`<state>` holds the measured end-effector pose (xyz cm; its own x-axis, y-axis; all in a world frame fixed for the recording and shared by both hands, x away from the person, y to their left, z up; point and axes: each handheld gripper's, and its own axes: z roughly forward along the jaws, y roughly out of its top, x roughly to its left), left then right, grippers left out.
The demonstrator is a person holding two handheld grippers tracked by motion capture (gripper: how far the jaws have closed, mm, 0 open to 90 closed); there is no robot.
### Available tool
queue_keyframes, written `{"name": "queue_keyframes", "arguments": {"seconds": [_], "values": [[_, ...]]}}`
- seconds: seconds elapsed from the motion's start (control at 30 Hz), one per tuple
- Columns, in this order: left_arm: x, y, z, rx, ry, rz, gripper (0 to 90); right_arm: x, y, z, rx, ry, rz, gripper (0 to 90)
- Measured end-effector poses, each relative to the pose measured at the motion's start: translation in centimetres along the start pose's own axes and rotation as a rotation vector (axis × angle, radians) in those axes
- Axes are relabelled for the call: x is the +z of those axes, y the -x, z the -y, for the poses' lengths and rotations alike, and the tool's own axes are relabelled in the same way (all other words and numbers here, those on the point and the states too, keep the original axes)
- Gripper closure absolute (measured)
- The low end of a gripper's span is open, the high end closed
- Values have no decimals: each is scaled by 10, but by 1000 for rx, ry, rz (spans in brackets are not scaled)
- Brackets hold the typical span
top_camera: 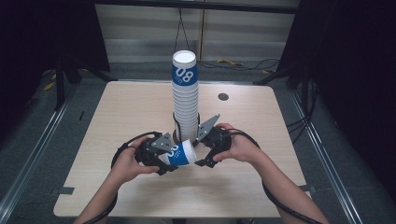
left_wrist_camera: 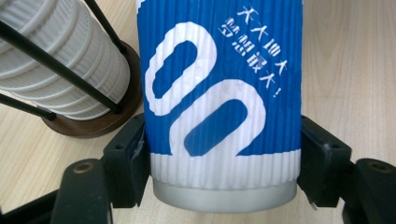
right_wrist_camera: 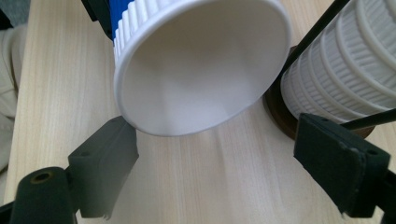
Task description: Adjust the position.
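Note:
A blue and white ribbed paper cup (top_camera: 181,154) lies on its side in the air near the table's front middle, with my left gripper (top_camera: 169,158) shut on it. In the left gripper view both pads press the cup (left_wrist_camera: 224,93) near its base. The cup's open mouth (right_wrist_camera: 201,65) faces my right gripper (right_wrist_camera: 215,163), whose jaws stand open just below the rim without touching it. My right gripper (top_camera: 204,150) sits right of the cup. Behind both stands a tall stack of cups (top_camera: 185,98) in a black wire holder on a brown base (left_wrist_camera: 93,123).
The light wooden table (top_camera: 130,107) has a small dark round grommet (top_camera: 223,97) at the back right. The cup stack (right_wrist_camera: 341,70) is close beside both grippers. Black cables trail from the grippers over the table's front. Grey floor and rails surround the table.

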<state>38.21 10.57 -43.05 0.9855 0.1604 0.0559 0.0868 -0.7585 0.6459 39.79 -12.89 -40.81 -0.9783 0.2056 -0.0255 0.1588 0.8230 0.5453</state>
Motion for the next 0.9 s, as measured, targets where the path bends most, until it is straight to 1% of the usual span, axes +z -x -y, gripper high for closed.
{"name": "queue_keyframes", "arguments": {"seconds": [0.03, 0.1, 0.13, 0.17, 0.2, 0.23, 0.3, 0.33, 0.37, 0.4, 0.47, 0.5, 0.57, 0.63, 0.67, 0.73, 0.77, 0.8, 0.83, 0.9], "values": [[0, -1, 0, 1, -2, 1, 296, 0, 0, 2, 7, 16, -6, 132], [0, -1, 1, -15, 2, 0, 297, 0, 0, 5, 15, 32, -3, 134], [0, -2, 2, -9, 5, 2, 296, 0, 0, 6, 20, 40, -3, 132], [0, -2, 2, -16, 10, 6, 296, 0, 0, 8, 25, 52, 1, 133], [-1, -3, 3, -14, 11, 4, 296, -1, 0, 11, 33, 77, 2, 133], [-2, -3, 3, -8, 10, 5, 296, -1, 0, 11, 33, 77, 2, 133], [-3, -3, 3, -29, 21, 3, 296, -2, 0, 14, 42, 112, 4, 131], [-4, -4, 3, -22, 19, 4, 296, -2, 0, 15, 44, 123, 7, 134], [-5, -4, 3, -17, 7, 1, 296, -2, 0, 17, 51, 137, 9, 133], [-5, -4, 3, -17, 15, 2, 296, -1, -1, 19, 51, 159, 11, 133], [-5, -3, 3, -33, 28, 1, 296, 0, -1, 20, 56, 165, 8, 132], [-5, -4, 3, -36, 27, 1, 296, 1, -2, 21, 53, 178, 9, 133], [-5, -5, 4, -28, 30, 1, 295, 2, -3, 22, 63, 196, 7, 133], [-6, -5, 4, -29, 27, 2, 295, 3, -5, 23, 64, 208, 10, 132], [-6, -4, 4, -39, 36, 2, 295, 5, -6, 24, 73, 234, 13, 131], [-6, -4, 4, -41, 38, 7, 295, 5, -6, 25, 78, 241, 12, 132], [-6, -4, 4, -39, 42, 7, 295, 5, -6, 25, 80, 250, 16, 132], [-7, -5, 3, -34, 41, 10, 295, 6, -7, 26, 82, 266, 13, 132], [-6, -4, 3, -39, 46, 9, 295, 6, -7, 26, 84, 276, 12, 132], [-6, -5, 3, -36, 48, 9, 295, 7, -8, 26, 86, 294, 5, 132]]}}
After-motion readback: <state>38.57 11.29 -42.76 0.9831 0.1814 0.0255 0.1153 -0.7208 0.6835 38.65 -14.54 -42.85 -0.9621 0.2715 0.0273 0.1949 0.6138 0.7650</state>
